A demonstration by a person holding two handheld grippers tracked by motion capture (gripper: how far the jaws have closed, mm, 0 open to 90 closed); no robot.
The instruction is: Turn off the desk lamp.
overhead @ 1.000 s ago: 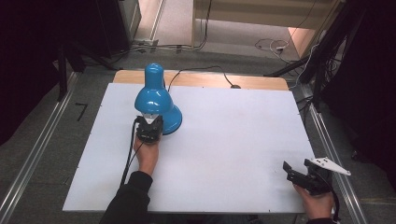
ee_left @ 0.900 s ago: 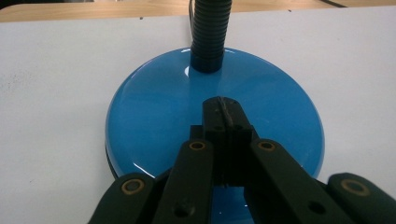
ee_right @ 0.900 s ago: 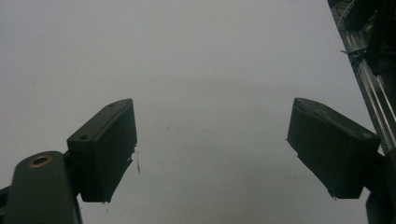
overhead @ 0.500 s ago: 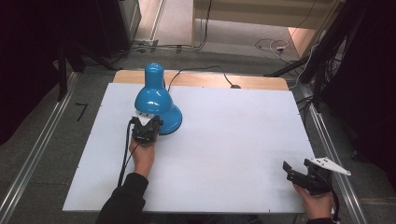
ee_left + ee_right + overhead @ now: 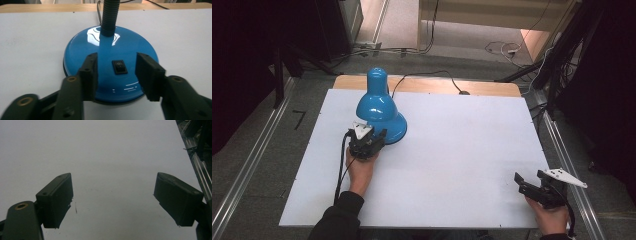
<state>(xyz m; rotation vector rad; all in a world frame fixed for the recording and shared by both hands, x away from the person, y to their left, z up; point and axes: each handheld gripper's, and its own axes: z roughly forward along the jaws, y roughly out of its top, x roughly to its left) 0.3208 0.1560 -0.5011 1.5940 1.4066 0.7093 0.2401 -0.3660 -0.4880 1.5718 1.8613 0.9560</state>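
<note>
A glossy blue desk lamp stands on the white table at the back left, its shade bent over its base. My left gripper sits open at the near edge of the round base. Its jaws stand on either side of the small black rocker switch, above the base, with a gap to each side. The lamp's black ribbed neck rises behind the switch. My right gripper rests open at the table's near right corner, with bare table between its fingers.
The lamp's black cord runs off over the wooden strip at the table's far edge. Metal rails flank the table on both sides. Wide bare white surface lies between the two grippers.
My left gripper has slid a little to the left along the near edge of the lamp base. The right gripper has stayed where it was.
</note>
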